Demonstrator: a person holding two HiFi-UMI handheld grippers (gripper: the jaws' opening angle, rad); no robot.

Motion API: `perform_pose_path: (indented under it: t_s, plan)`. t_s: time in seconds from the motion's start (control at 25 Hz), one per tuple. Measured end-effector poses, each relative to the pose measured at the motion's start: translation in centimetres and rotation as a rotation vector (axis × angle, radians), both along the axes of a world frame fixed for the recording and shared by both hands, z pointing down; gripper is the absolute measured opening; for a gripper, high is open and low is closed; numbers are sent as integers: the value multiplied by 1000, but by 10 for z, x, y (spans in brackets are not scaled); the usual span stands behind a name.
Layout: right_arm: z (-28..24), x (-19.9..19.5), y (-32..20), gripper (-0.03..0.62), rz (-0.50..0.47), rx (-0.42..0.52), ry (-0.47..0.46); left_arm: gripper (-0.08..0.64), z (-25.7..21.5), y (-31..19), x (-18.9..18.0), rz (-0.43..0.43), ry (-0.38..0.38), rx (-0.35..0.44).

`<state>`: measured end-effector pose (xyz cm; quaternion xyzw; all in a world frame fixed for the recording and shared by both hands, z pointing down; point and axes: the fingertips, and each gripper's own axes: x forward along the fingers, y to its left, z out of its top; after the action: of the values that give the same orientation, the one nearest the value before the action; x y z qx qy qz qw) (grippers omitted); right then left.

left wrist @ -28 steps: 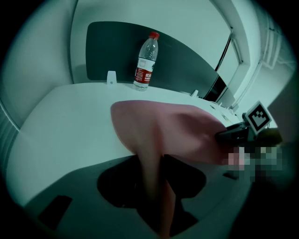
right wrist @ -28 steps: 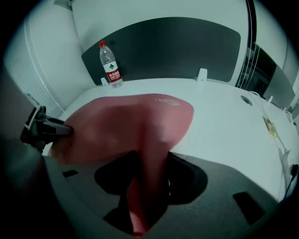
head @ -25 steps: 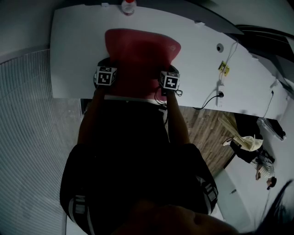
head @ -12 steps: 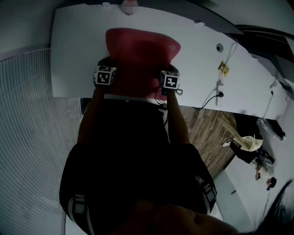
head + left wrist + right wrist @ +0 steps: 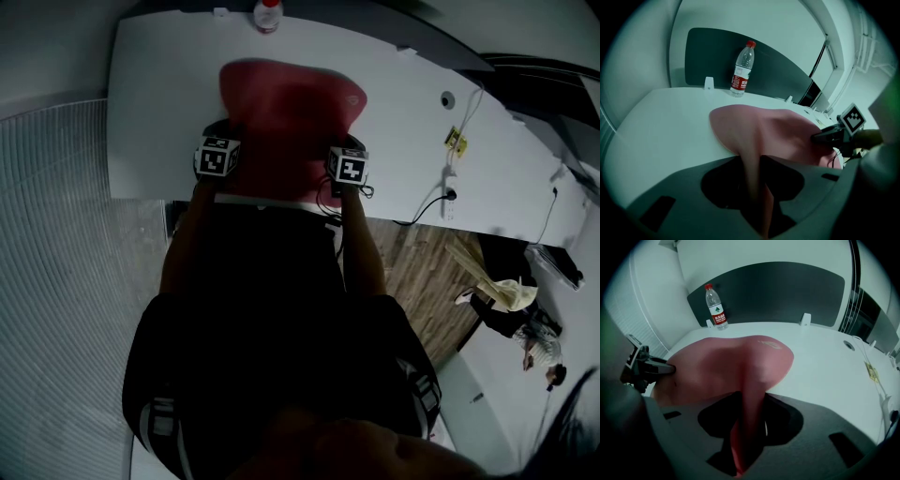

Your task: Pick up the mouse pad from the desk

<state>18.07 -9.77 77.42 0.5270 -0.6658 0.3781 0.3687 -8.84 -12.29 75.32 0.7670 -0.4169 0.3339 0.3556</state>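
A red mouse pad lies on the white desk, with its near edge at the desk's front. My left gripper is at the pad's near left corner and my right gripper at its near right corner. In the left gripper view the pad rises in a fold between the closing jaws of the left gripper, pinched there. The right gripper view shows the same: the pad is drawn up between the closing jaws of the right gripper.
A water bottle with a red cap stands at the desk's far edge behind the pad. To the right are a cable grommet and a cable hanging over the desk edge. A dark partition backs the desk.
Both hands and the pad stay where they were in the head view; only the view itself has shifted a touch.
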Motion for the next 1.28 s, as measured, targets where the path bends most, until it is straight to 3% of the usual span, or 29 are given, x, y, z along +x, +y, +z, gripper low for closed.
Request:
perform_pose_path:
  t_s: [1.28]
  plan:
    - [-22, -8, 9, 102, -35, 50, -19, 101, -33, 22, -3, -13, 60, 66]
